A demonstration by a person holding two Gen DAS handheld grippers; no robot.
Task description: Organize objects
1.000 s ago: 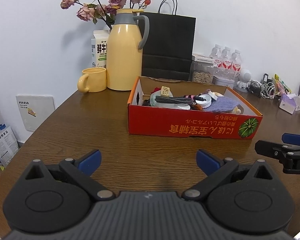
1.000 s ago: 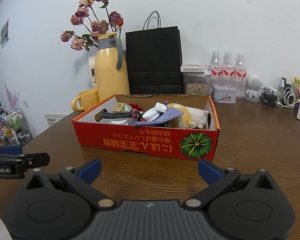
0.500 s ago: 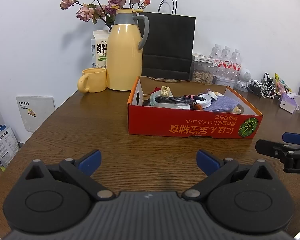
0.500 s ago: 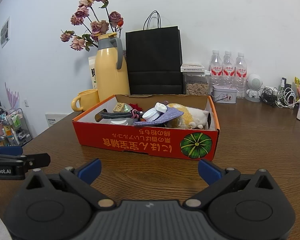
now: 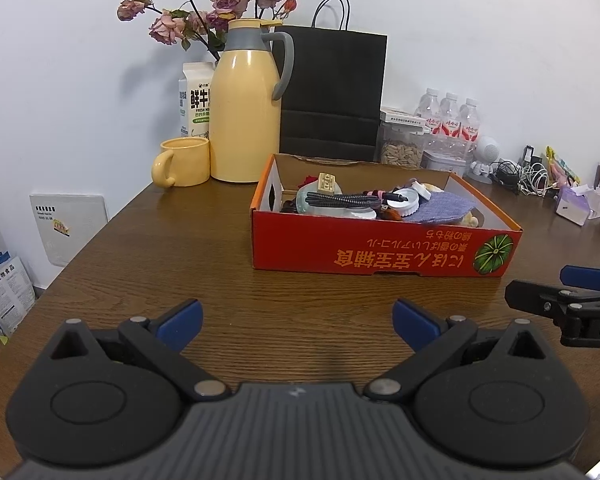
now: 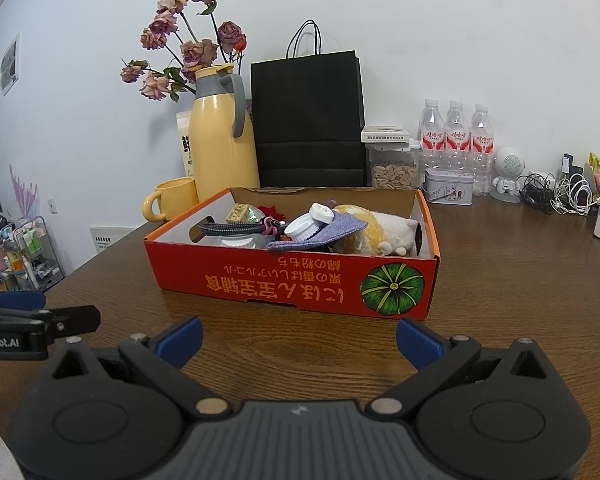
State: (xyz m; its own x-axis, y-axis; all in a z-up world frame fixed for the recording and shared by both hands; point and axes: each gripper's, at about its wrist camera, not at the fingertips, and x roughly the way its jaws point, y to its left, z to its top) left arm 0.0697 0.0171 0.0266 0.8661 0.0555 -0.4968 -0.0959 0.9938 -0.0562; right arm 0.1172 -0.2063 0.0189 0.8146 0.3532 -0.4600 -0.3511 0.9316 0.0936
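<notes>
Brown wooden table (image 5: 148, 264) carries a red cardboard box (image 5: 384, 252) of clutter, ahead of both grippers and untouched. Left gripper (image 5: 296, 320) and right gripper (image 6: 298, 336) hover with their 2 fingers spread wide, empty.

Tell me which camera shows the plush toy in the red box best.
The right wrist view: the plush toy lies exposed at the red box's right end. In the left wrist view only a sliver shows beneath the purple cloth.
</notes>
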